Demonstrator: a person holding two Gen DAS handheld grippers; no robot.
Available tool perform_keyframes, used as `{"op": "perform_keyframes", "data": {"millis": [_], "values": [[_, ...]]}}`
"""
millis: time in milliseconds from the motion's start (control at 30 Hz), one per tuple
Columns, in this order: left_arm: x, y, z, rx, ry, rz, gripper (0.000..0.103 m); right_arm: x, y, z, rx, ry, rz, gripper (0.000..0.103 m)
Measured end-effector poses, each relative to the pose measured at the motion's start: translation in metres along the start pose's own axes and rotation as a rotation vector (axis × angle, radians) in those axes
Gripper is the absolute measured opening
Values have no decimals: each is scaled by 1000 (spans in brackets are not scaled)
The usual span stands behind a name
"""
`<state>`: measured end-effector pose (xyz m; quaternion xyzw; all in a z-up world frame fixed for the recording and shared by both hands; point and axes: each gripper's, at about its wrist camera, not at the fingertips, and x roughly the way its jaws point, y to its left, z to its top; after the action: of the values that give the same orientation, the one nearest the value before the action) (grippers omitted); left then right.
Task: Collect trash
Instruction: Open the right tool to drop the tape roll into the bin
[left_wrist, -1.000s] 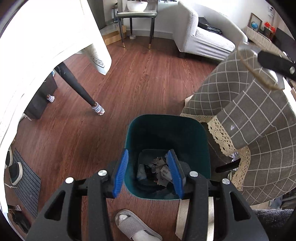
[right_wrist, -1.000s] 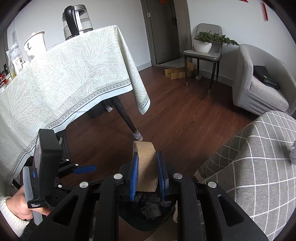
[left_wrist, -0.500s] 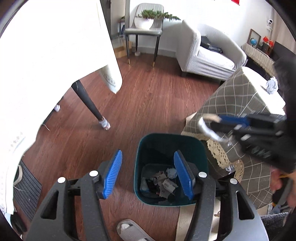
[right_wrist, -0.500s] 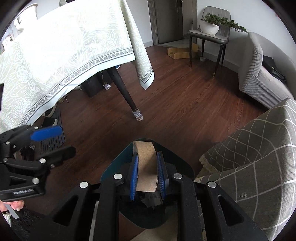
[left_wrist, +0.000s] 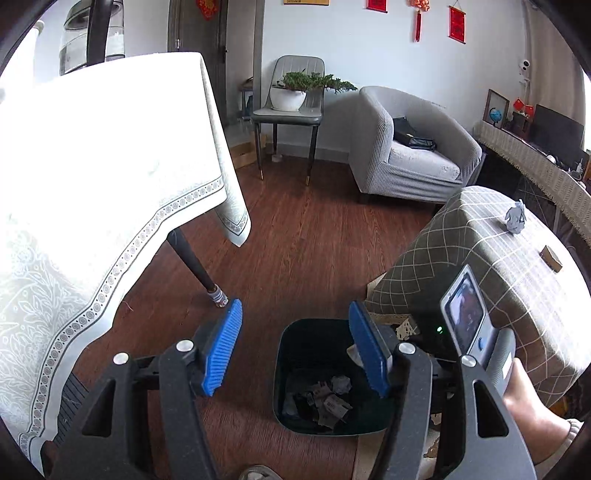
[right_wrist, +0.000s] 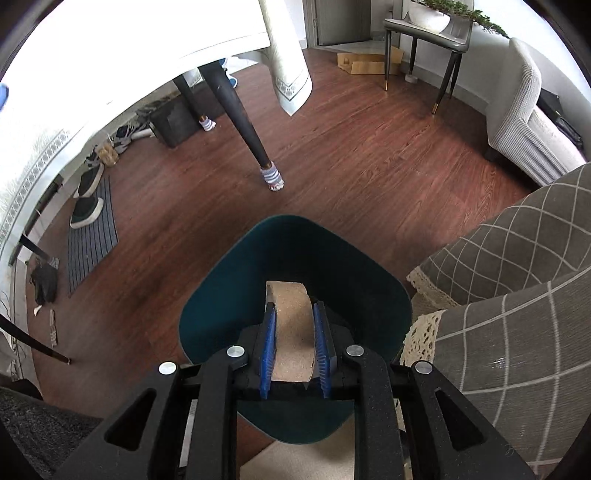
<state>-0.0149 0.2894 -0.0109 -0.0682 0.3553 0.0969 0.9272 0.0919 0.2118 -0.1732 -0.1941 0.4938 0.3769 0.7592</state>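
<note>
Your right gripper (right_wrist: 294, 341) is pinching a curled piece of brown cardboard (right_wrist: 291, 328) between its blue pads, pointing down into the mouth of the dark teal trash bin (right_wrist: 221, 295), so the cardboard hangs above the bin's inside. Your left gripper (left_wrist: 295, 349) stands spread with nothing between its pads, its jaws having just been opening, and the bin (left_wrist: 291, 354) sits on the wood floor just ahead of it with crumpled paper scraps (left_wrist: 328, 400) at the bottom. Any print on those scraps is too small to read, and the red hangings (left_wrist: 456, 24) on the far wall carry no legible writing.
</note>
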Motion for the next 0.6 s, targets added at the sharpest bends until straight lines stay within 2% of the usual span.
{"op": "perform_keyframes", "data": {"millis": [100,333,600], "values": [[-7,-1,6,-7,-20,-12,65,5,3,-6,-17,9,-2,56],[-13,-10,14,13,-48,4,66,8,3,-20,-44,27,-13,60],[-25,-33,28,24,-78,-13,76,-34,-5,-25,-63,-59,24,60]]}}
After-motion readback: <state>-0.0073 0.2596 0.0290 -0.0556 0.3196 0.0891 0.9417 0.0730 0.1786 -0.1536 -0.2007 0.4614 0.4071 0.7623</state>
